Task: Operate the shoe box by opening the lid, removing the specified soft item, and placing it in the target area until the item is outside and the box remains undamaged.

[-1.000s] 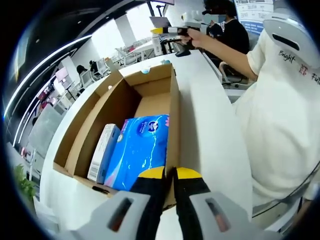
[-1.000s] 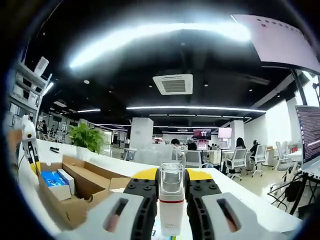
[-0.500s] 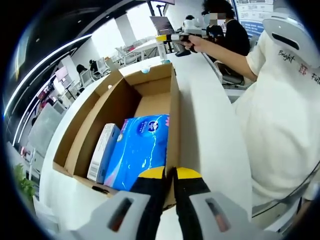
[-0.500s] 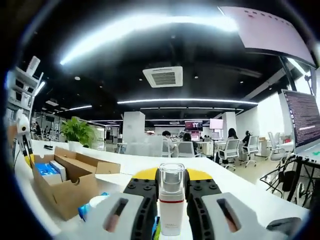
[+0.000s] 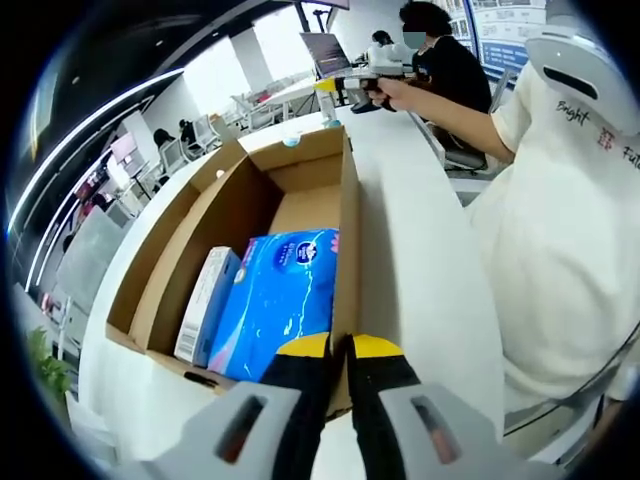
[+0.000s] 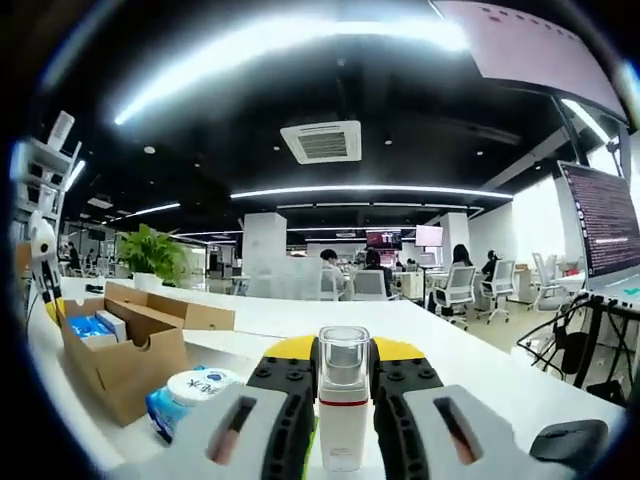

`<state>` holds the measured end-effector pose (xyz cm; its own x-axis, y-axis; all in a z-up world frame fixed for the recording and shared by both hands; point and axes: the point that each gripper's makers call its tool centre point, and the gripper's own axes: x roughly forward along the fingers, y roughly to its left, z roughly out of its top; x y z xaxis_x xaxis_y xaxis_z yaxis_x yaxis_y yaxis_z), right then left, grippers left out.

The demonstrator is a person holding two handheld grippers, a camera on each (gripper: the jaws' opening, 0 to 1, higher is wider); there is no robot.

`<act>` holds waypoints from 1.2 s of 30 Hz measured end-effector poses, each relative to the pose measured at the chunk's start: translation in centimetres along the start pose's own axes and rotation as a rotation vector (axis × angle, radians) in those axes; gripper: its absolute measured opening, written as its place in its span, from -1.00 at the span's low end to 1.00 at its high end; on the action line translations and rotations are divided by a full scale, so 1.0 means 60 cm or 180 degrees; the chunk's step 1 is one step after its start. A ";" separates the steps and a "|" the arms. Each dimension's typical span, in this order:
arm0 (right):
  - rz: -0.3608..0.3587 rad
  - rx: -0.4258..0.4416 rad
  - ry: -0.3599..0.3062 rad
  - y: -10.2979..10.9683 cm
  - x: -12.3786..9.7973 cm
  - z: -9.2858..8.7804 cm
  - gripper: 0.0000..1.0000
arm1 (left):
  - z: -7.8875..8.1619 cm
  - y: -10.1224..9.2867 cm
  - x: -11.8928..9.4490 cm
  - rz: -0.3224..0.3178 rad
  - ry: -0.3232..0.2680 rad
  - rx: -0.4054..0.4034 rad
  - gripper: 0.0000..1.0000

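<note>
The open brown cardboard shoe box (image 5: pixel 250 230) sits on the white worktop (image 5: pixel 420 270) with its flaps folded out, so the lid step looks done. The left hand-held gripper (image 5: pixel 338 352) has its yellow-tipped jaws closed together on the box's near wall, probably to steady the box while the other hand works.

Two things lie inside the box: a blue plastic pack of soft tissues (image 5: pixel 285 295), most likely the item to remove and still in the box against the right wall, and one narrow white carton (image 5: pixel 207 303) beside it on the left.

The right hand-held gripper (image 6: pixel 343 375) is clenched on one small white bottle with a clear cap and red band (image 6: pixel 343 400), held upright and well away from the box, seemingly being carried to a spot on the worktop. In the right gripper view one round blue-and-white tub (image 6: pixel 190 395) lies on the worktop just beside the box's outer wall.
</note>
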<state>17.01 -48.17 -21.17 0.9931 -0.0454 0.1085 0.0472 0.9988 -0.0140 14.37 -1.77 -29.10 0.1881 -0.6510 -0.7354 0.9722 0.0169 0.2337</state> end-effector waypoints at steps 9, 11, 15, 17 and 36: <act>-0.0026 0.0001 0.0119 -0.002 -0.001 -0.031 -0.63 | 0.000 0.001 -0.001 -0.0006 0.0002 -0.0002 -0.89; -0.0006 -0.0052 0.0091 0.000 0.000 -0.031 -0.63 | 0.000 0.000 -0.001 -0.0001 0.0002 -0.0004 -0.89; 0.0015 -0.0035 0.0076 0.005 -0.002 -0.028 -0.63 | 0.000 0.000 0.000 0.0001 0.0008 -0.0008 -0.89; 0.0014 -0.0035 0.0072 0.005 -0.004 -0.027 -0.63 | 0.000 0.000 0.000 -0.0001 0.0011 -0.0011 -0.89; 0.0089 -0.0047 0.0092 0.005 -0.002 -0.031 -0.62 | 0.001 -0.002 0.001 0.0004 0.0012 0.0003 -0.89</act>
<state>17.10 -47.89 -23.06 0.9967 -0.0183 0.0790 0.0208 0.9993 -0.0313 14.28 -1.84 -29.15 0.1898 -0.6482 -0.7375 0.9718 0.0169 0.2353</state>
